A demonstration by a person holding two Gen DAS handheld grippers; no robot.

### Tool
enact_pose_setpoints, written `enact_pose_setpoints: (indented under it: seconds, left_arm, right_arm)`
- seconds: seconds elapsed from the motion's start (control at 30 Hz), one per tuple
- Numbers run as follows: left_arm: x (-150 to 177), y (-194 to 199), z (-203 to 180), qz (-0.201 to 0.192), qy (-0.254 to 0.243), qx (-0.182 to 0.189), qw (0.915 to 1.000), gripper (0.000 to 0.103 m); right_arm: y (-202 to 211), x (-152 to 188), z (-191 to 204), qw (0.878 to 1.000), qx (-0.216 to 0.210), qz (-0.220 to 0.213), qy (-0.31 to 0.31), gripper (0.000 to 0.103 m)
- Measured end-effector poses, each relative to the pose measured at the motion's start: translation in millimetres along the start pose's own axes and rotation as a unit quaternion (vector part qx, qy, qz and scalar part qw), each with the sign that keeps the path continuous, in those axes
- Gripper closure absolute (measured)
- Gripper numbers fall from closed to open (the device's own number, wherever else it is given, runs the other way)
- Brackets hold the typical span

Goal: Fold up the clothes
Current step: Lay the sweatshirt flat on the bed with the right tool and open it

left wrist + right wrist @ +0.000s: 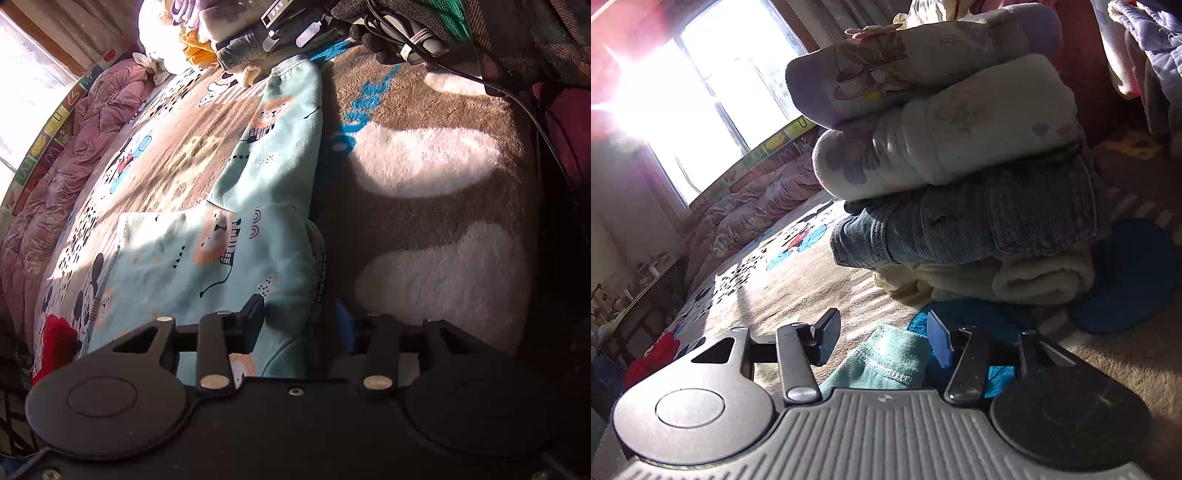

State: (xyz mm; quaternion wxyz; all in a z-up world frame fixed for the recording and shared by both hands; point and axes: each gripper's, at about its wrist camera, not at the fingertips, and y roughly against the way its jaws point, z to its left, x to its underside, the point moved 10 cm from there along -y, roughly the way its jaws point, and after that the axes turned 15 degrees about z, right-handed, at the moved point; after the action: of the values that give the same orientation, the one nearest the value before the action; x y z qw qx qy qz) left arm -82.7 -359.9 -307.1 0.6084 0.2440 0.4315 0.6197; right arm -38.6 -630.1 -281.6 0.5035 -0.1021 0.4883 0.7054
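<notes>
Bed blanket under mint garment, between open left gripper fingers.

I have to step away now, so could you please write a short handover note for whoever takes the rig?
Left tool: open, jaws either side of the mint printed garment's near edge.
Right tool: open over the garment's cuff, not clamped.
Garment lies partly folded on the brown blanket.
Done: a stack of folded clothes beyond the right tool.
Left: finish folding the mint garment, then probably stack it.

A cartoon blanket covered the bed; a pink quilt lay at nine o'clock, a window at ten.
</notes>
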Motion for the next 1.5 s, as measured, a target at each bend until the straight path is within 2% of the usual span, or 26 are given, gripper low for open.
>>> enact_pose_setpoints:
  seconds: [0.03,0.07,0.13,0.2,0.3,0.4,0.47,0.5,0.6,0.63,0.67,0.7,0.77,0.9,0.97,1.0,1.03,1.1,1.17,1.2,1.27,1.37,1.4,1.5]
  left_arm:
    - [0.2,-1.2,-0.2,0.001,0.000,-0.011,0.9999,0.062]
    - [0.1,-4.1,1.6,0.007,0.001,-0.026,0.9996,0.080]
    - [-0.5,-7.6,5.8,0.015,0.003,-0.058,0.9982,0.091]
    - [-3.2,-3.5,10.2,0.009,-0.004,-0.102,0.9947,0.093]
    - [-3.0,-2.5,-4.1,-0.004,-0.078,-0.180,0.9806,0.094]
    - [13.6,-20.6,-28.2,0.020,-0.148,-0.183,0.9716,0.094]
    - [18.4,-21.4,-34.4,0.011,-0.190,-0.215,0.9578,0.094]
    - [19.4,-19.6,-33.6,0.011,-0.192,-0.212,0.9582,0.094]
    - [21.0,-8.8,-24.4,0.011,-0.162,-0.173,0.9715,0.091]
    - [21.7,-5.1,-22.9,0.009,-0.156,-0.158,0.9750,0.068]
    - [22.4,-1.2,-21.6,0.007,-0.149,-0.143,0.9783,0.054]
    - [23.6,2.1,-20.4,0.005,-0.145,-0.130,0.9809,0.053]
    - [27.9,6.5,-18.4,0.007,-0.136,-0.103,0.9853,0.053]
    - [36.2,11.2,-7.8,0.019,-0.087,-0.045,0.9950,0.053]
    - [38.2,13.0,0.6,0.022,-0.059,-0.029,0.9976,0.052]
    - [39.1,13.9,4.8,0.024,-0.045,-0.020,0.9985,0.052]
    - [41.1,12.1,5.2,0.033,-0.034,-0.005,0.9989,0.052]
    - [48.1,2.5,-5.4,0.063,-0.022,0.044,0.9968,0.050]
    - [55.0,1.1,-14.5,0.073,-0.023,0.074,0.9944,0.051]
    - [56.3,4.5,-13.8,0.074,-0.021,0.080,0.9938,0.051]
    - [57.6,14.2,-9.1,0.071,-0.009,0.099,0.9925,0.051]
    - [61.2,32.8,9.2,0.048,0.039,0.122,0.9906,0.051]
    - [66.5,34.7,16.6,0.047,0.054,0.120,0.9902,0.051]
    - [90.2,35.0,45.4,0.056,0.093,0.093,0.9898,0.051]
  right_arm:
    - [3.6,1.5,2.7,1.000,0.008,-0.002,0.012,0.050]
    - [7.2,3.0,5.6,1.000,0.017,-0.005,0.025,0.050]
    - [15.0,8.4,16.4,0.998,0.029,-0.012,0.055,0.050]
    - [21.3,16.7,31.4,0.997,0.018,-0.014,0.075,0.050]
    - [27.4,33.3,62.0,0.993,-0.017,-0.009,0.114,0.050]
    - [21.6,55.5,90.9,0.986,-0.055,0.020,0.153,0.050]
    - [20.1,73.9,113.1,0.977,-0.095,0.047,0.185,0.051]
    - [23.5,83.4,125.7,0.970,-0.113,0.056,0.209,0.051]
    - [37.6,113.1,162.5,0.942,-0.178,0.083,0.273,0.058]
    - [43.8,124.3,174.3,0.931,-0.203,0.092,0.290,0.062]
    - [49.5,138.6,185.9,0.919,-0.223,0.103,0.308,0.066]
    - [53.0,153.9,195.3,0.908,-0.232,0.116,0.330,0.069]
    - [45.4,186.5,198.8,0.889,-0.188,0.152,0.389,0.076]
    - [44.7,202.3,188.4,0.881,-0.132,0.151,0.429,0.075]
    - [55.2,201.0,188.8,0.883,-0.122,0.134,0.434,0.074]
    - [67.8,201.0,192.8,0.881,-0.133,0.120,0.437,0.073]
    - [73.3,201.1,195.3,0.881,-0.136,0.116,0.438,0.075]
    - [68.4,205.3,190.9,0.883,-0.112,0.133,0.435,0.072]
    - [62.8,209.1,185.1,0.886,-0.098,0.149,0.428,0.071]
    - [62.0,210.0,183.0,0.887,-0.092,0.153,0.425,0.071]
    - [73.8,205.4,184.3,0.893,-0.092,0.134,0.420,0.072]
    - [89.8,198.9,189.8,0.900,-0.097,0.104,0.413,0.072]
    - [93.9,197.4,194.2,0.900,-0.102,0.092,0.414,0.072]
    - [101.8,199.3,218.9,0.889,-0.123,0.061,0.436,0.072]
